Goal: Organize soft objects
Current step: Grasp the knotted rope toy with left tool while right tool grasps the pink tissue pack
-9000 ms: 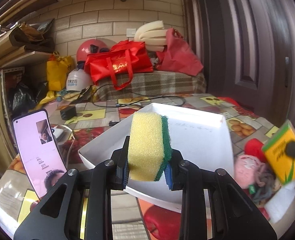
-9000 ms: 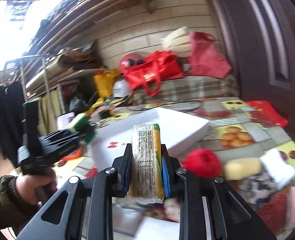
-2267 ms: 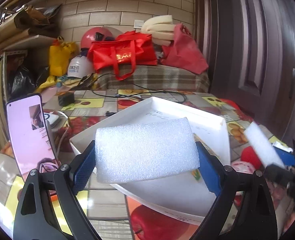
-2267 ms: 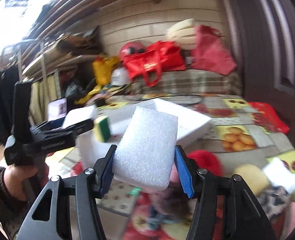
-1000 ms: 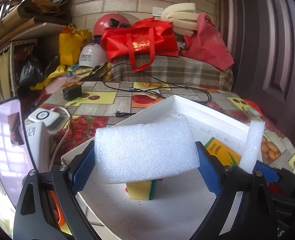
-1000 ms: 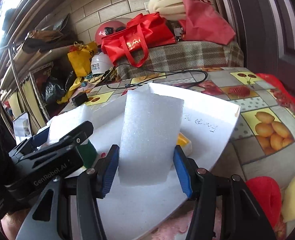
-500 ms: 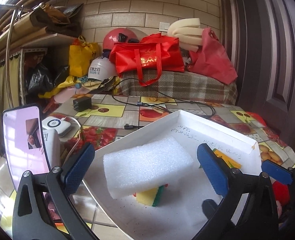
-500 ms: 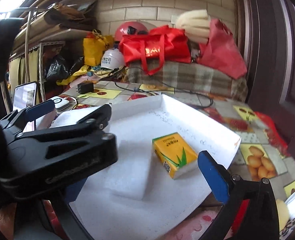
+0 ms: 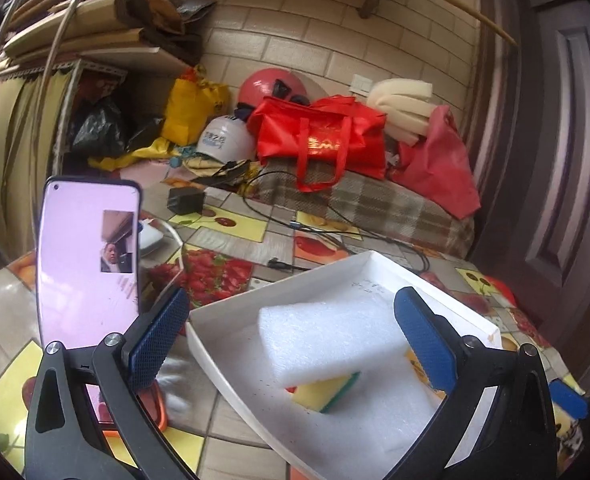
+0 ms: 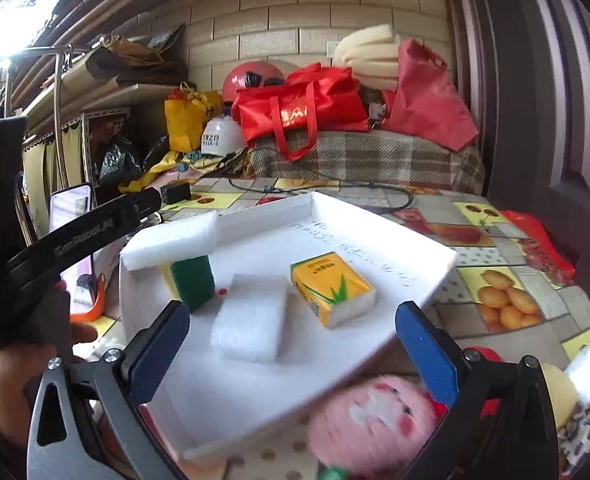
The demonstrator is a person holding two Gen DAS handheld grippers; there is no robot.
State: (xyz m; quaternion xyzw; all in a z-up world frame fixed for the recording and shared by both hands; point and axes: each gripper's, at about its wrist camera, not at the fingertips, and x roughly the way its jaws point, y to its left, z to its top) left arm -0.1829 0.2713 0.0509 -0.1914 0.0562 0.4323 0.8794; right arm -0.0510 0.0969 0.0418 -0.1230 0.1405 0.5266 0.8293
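Both grippers are standing spread wide with nothing between the pads: the left gripper (image 9: 291, 338) and the right gripper (image 10: 291, 344) have just been opening, and each white foam block is now lying free in the shallow white foam tray (image 10: 435, 276) on the fruit-patterned counter (image 10: 507, 264).

I am seeing one white foam slab (image 9: 331, 340) resting tilted on the yellow-and-green scouring sponge (image 10: 189, 280) at the tray's 9 o'clock side. The smaller white foam block (image 10: 251, 322) is lying flat at the centre, just beside the yellow tissue packet (image 10: 331, 286) at its 3 o'clock.

To do this step well, I am judging that both grippers should be drawing straight back with pads kept wide, clearing the tray rim without nudging the tilted slab. The pink plush toy (image 10: 371, 420) at 5 o'clock, outside the tray, looks like the next pick.
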